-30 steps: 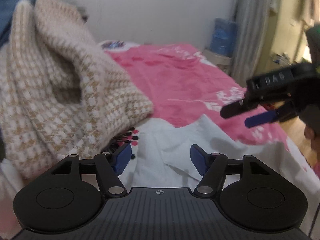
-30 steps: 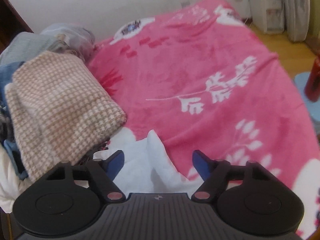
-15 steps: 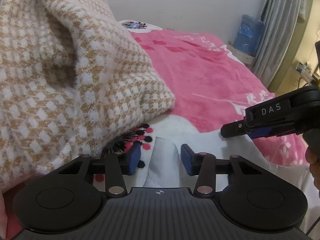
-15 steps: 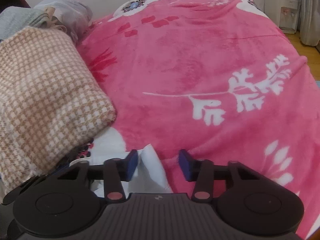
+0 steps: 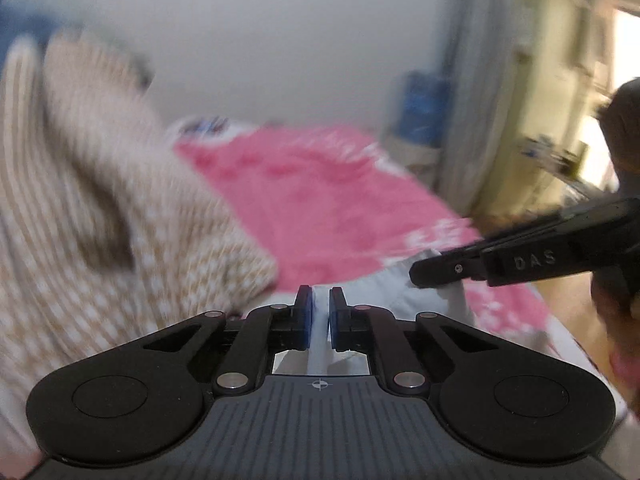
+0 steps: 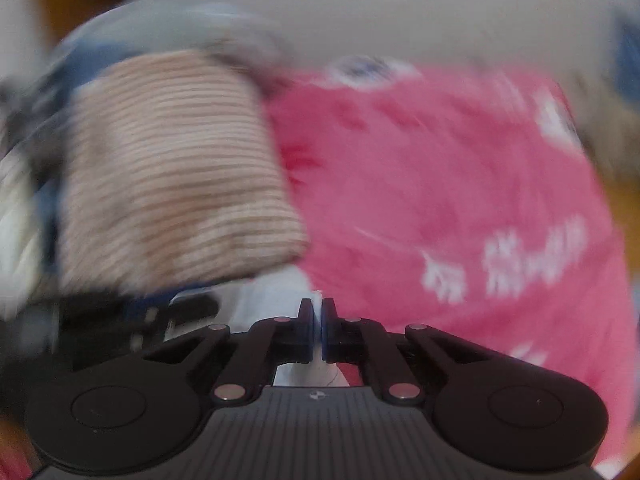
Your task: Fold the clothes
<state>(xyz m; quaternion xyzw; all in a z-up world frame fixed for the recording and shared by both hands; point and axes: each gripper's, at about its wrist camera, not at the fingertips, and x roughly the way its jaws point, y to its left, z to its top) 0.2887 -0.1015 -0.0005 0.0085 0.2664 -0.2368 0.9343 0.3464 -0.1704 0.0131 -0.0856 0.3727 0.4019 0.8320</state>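
Note:
A white garment point(image 5: 452, 300) lies on the pink flowered blanket point(image 5: 320, 208) at the bed's near edge. My left gripper point(image 5: 319, 296) has its jaws closing, and a fold of the white cloth is pinched between the blue pads. The right gripper point(image 5: 424, 274) reaches in from the right, its tip on the same cloth. In the right wrist view, the right gripper point(image 6: 317, 308) is closing on a thin fold of the white garment point(image 6: 276, 292). A beige houndstooth sweater point(image 5: 120, 220) point(image 6: 172, 176) is piled just to the left. Both views are blurred.
Blue and grey clothes point(image 6: 80, 68) are heaped behind the sweater. The pink blanket point(image 6: 440, 180) spreads to the right. A blue water jug point(image 5: 424, 108) and a grey curtain point(image 5: 468, 80) stand by the far wall. A person's hand point(image 5: 616, 292) holds the right gripper.
Both grippers went from wide open to closed on the white garment. Both have since lifted, and the right view has rolled and blurred.

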